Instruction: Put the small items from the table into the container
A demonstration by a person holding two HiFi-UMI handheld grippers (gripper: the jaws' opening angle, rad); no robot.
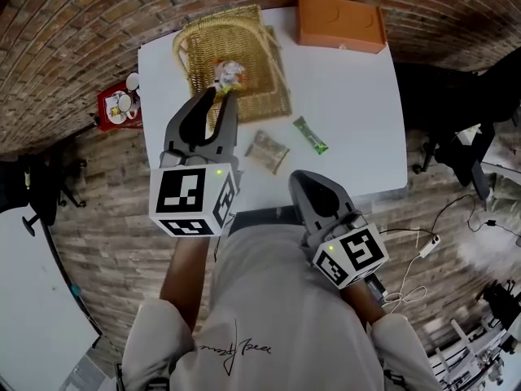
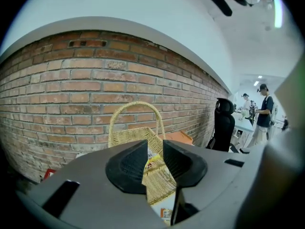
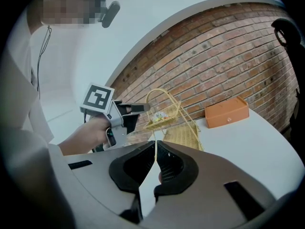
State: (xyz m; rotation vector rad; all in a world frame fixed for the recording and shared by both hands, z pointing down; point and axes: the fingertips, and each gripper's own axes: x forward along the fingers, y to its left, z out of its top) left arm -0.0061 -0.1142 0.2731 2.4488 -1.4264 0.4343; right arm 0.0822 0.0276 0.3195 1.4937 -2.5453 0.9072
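1. The left tool (image 1: 221,94) hangs over the straw-coloured woven wicker basket (image 1: 189,55) at the far side of the white bench (image 1: 350,112). Its jaws stand apart, and its own view shows only basket weave through the gap, with nothing pressed between the pads.
2. The right tool (image 3: 156,148) is held low, near the bench's front edge. Its jaws are together and empty.
3. One crinkly pale packet (image 1: 229,73) lies inside the basket, just beyond the left tool's tips.
4. Two small items lie outside the basket, on the bench between it and the person. They are a brown patterned sachet (image 1: 267,150) and, just beside it, a slim green bar wrapper (image 1: 310,134), the two apart from each other.
5. An orange box (image 1: 340,23) sits at the far right corner and looks to be no part of the job.
6. Handling, as a judgement:
   - Both items look light, and their glossy film is likely slippery.
   - The sachet looks soft and will crumple rather than resist. It is best taken across a short edge or at a sealed seam.
   - The bar looks stiffer, so a pinch across its narrow middle should hold.
   - Both lie flat, so one jaw must get under an edge.
   - A light grip should be enough, since the contents may crush.
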